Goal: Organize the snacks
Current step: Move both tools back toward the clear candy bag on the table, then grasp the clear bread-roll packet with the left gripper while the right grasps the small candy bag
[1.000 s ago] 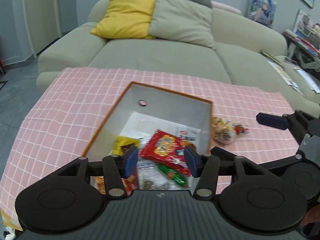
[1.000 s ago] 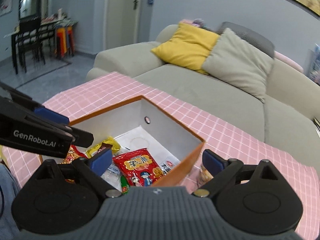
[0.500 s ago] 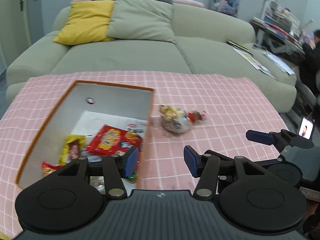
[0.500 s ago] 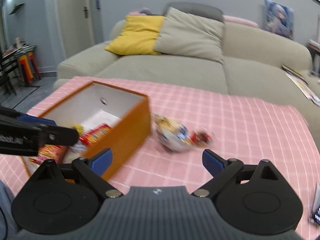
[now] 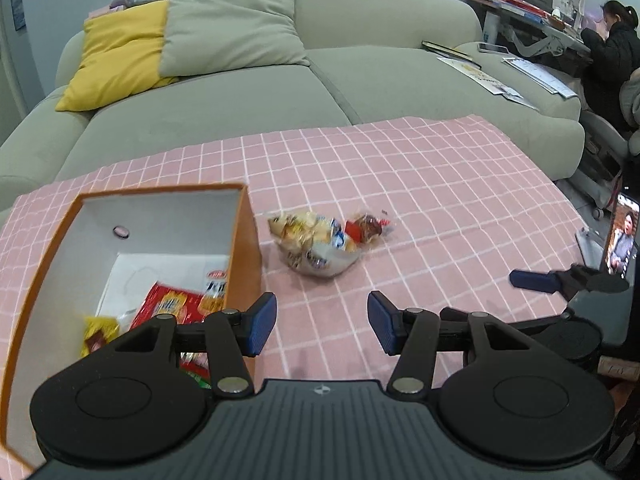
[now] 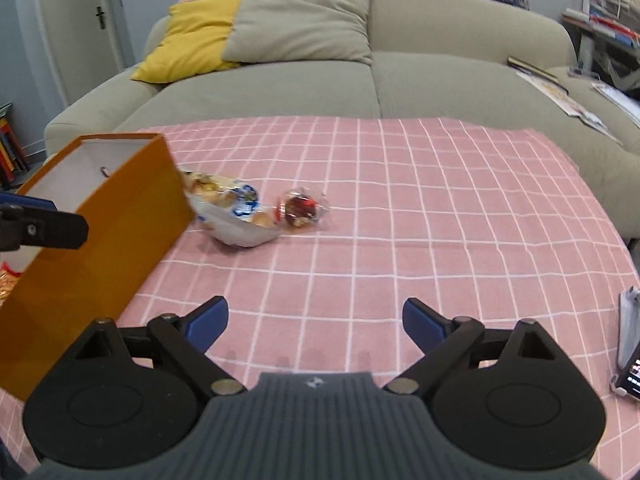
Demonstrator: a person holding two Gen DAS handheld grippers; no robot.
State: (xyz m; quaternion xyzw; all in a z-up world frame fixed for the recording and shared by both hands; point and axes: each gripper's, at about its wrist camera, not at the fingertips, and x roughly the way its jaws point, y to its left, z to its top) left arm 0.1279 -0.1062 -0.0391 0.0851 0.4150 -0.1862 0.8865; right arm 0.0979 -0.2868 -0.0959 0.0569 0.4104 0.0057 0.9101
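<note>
Your left wrist view is showing inside the orange box (image 5: 244, 240): a red packet (image 5: 172, 306) and a yellow packet (image 5: 100, 328) are lying on its white floor. Your right view is seeing only its outer wall, plus a small red-wrapped snack (image 6: 299, 210) touching the clear snack bag (image 6: 232, 212). That bag is lying on the pink checked cloth (image 6: 440, 208) just beside the box. Open cloth is stretching right to the edge. Your left gripper (image 5: 322, 322) is hanging unclenched and empty; your right gripper (image 6: 315, 322) is closing, nothing between its jaws.
</note>
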